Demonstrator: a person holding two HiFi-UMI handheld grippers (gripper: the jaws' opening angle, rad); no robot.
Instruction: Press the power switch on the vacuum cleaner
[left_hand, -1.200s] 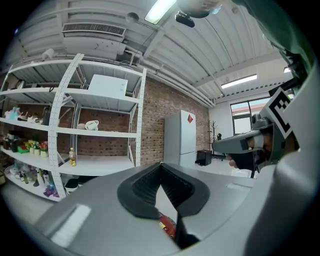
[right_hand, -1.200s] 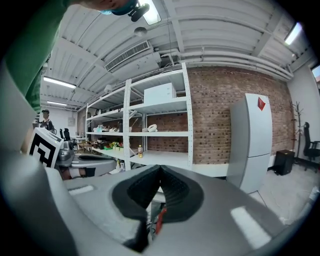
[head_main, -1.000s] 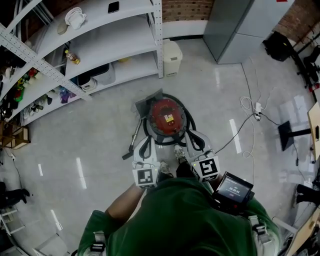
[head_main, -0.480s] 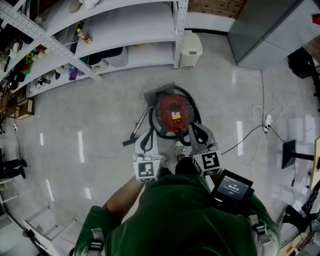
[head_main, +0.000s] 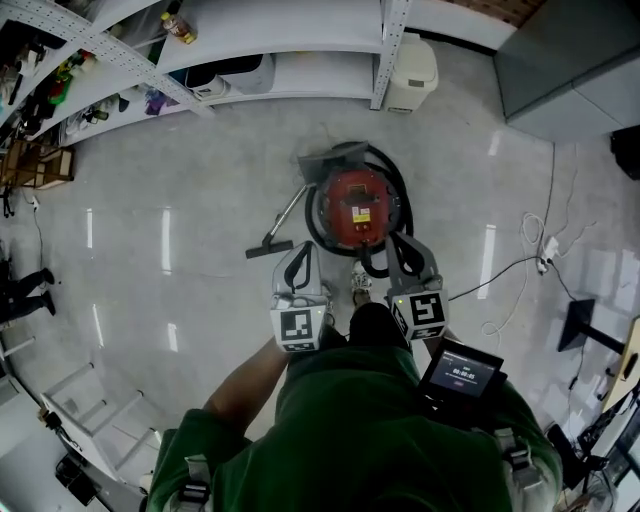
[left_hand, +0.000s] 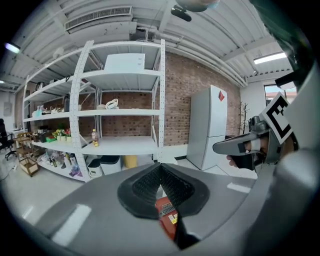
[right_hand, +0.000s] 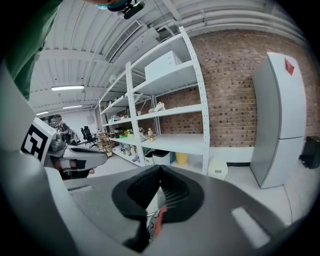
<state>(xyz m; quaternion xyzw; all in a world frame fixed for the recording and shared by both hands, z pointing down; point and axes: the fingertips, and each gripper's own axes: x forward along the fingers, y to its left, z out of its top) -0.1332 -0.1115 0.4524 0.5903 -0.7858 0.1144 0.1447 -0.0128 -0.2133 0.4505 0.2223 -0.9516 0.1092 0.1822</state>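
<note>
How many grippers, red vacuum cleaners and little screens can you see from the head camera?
Grippers: 2, the left gripper and the right gripper, both with jaws shut and nothing in them.
Red vacuum cleaners: 1, the vacuum cleaner on the floor just ahead of the grippers.
Little screens: 1, the small screen by the person's right side.
Total: 4

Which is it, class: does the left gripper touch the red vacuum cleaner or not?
Apart. The head view shows a strip of bare floor between the left gripper and the red vacuum cleaner.
</note>
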